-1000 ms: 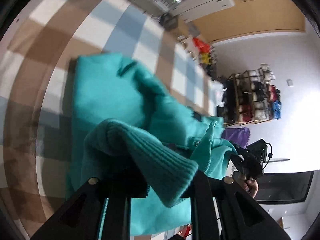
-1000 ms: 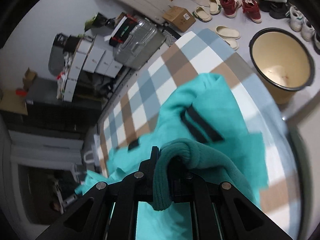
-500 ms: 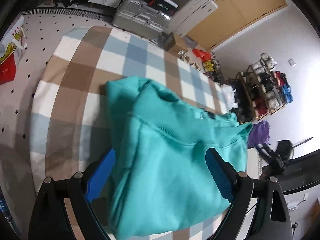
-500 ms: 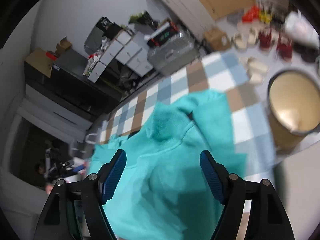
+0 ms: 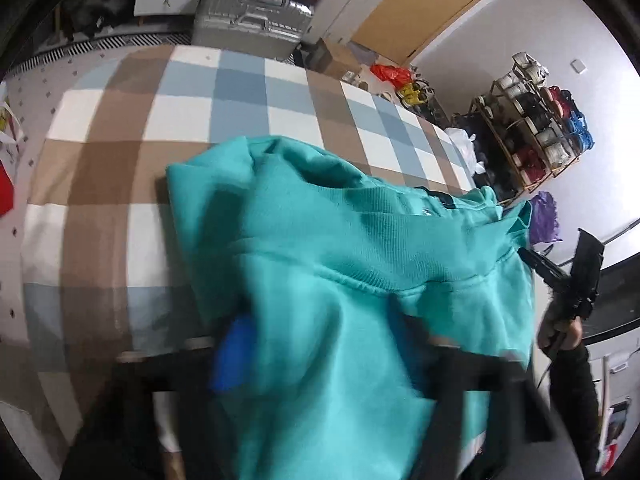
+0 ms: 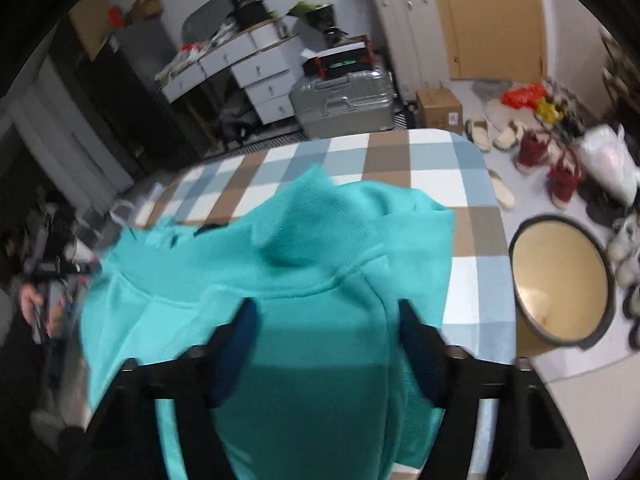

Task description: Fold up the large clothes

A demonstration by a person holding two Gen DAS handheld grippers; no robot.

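Jaws closing both sides, apart over 1 teal sweatshirt (image 5: 360, 320), 1 checked table (image 5: 192, 120).

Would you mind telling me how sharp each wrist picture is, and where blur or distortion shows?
Left wrist view: the left claw is smeared by motion blur, the teal sweatshirt soft, the checked tablecloth sharper but bowed by the fisheye. Right wrist view: the right claw is less blurred, the sweatshirt's edges are streaked, and the suitcase is fairly crisp.
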